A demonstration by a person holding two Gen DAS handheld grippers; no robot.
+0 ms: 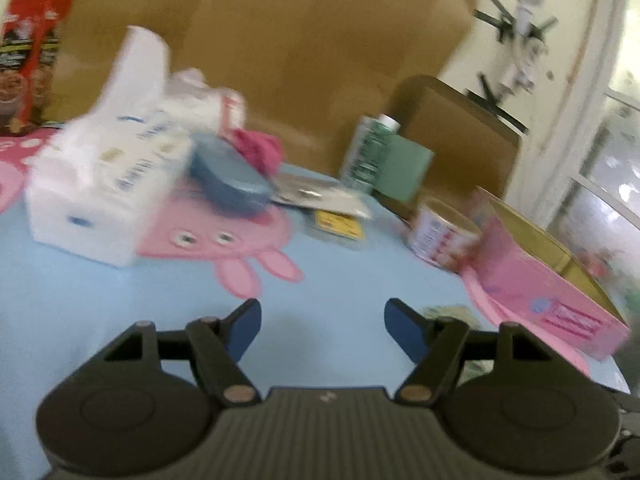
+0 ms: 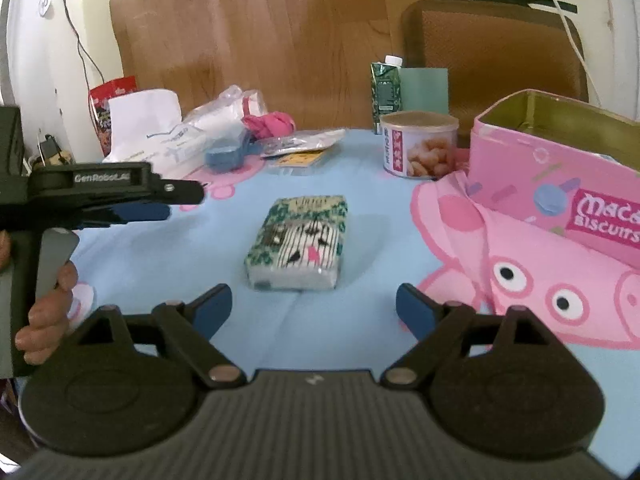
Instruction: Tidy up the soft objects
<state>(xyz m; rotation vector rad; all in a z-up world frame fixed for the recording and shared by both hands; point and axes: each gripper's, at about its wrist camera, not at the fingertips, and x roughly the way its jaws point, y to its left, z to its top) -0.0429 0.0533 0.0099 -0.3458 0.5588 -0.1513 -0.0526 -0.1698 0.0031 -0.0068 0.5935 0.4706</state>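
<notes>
On the blue cartoon tablecloth [image 2: 168, 248], a patterned tissue pack [image 2: 298, 242] lies flat just ahead of the right gripper [image 2: 314, 308], whose jaws stand wide and empty. The left gripper [image 1: 322, 330], also wide and empty, hovers apart (its view is blurred). To grasp well, straddle the pack's long sides, squeeze gently, then carry it toward the open pink biscuit tin [image 2: 560, 184], probably its destination.

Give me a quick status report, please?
Left gripper open, empty. Right gripper open, facing tissue pack on tablecloth. Path clear.
</notes>
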